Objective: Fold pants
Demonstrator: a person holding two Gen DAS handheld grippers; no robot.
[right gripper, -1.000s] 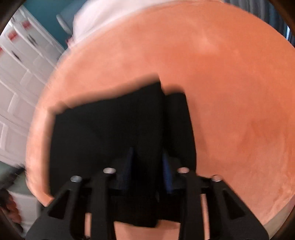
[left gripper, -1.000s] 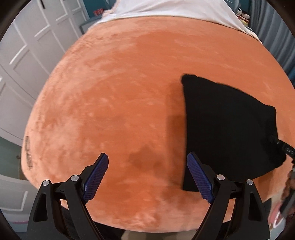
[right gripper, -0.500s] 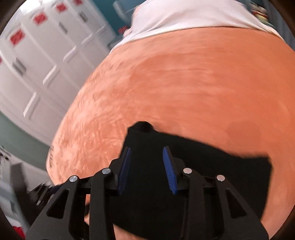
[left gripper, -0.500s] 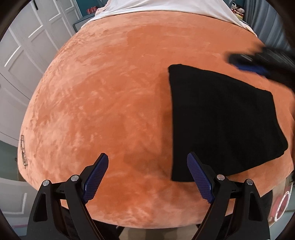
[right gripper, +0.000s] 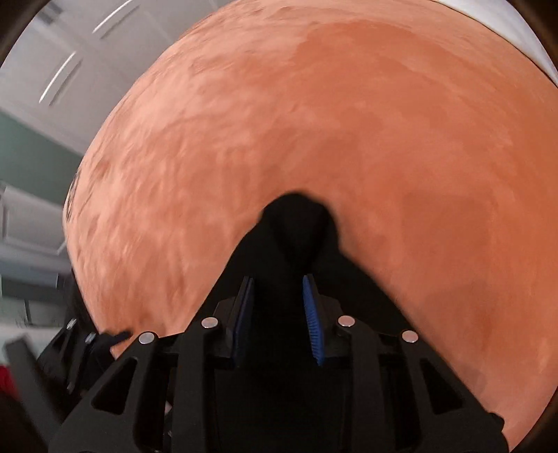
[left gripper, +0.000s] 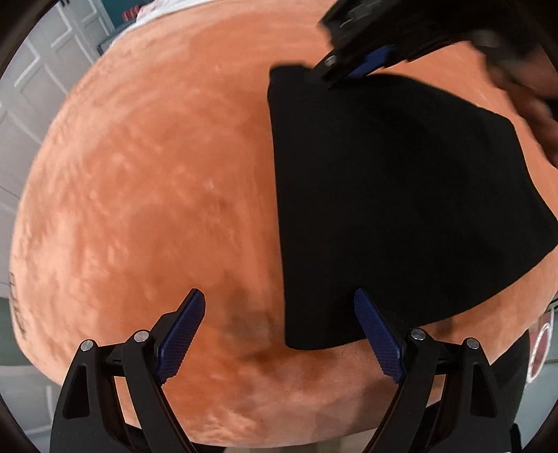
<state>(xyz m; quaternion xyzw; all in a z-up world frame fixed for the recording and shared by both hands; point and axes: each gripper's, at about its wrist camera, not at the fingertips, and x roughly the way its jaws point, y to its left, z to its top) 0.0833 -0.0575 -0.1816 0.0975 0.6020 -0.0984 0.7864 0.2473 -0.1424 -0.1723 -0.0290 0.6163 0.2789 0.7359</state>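
The black pants (left gripper: 394, 209) lie folded into a compact slab on the orange plush bed cover (left gripper: 157, 195). My left gripper (left gripper: 279, 334) is open and empty, with its right finger (left gripper: 378, 336) over the slab's near left corner. My right gripper (right gripper: 279, 306) is at the slab's far left corner; the pants (right gripper: 296, 226) bunch up between its blue pads, which stand partly closed around the cloth. In the left wrist view the right gripper (left gripper: 348, 69) shows at the top, blurred.
White panelled cupboard doors (left gripper: 42, 62) stand to the left of the bed. A white sheet (right gripper: 505, 24) covers the far end of the bed. The cover's near edge (left gripper: 244, 428) drops off just in front of my left gripper.
My right gripper swung from the slab's near right side to its far left corner and has cloth between its pads. My left gripper moved closer to the slab's near left corner.
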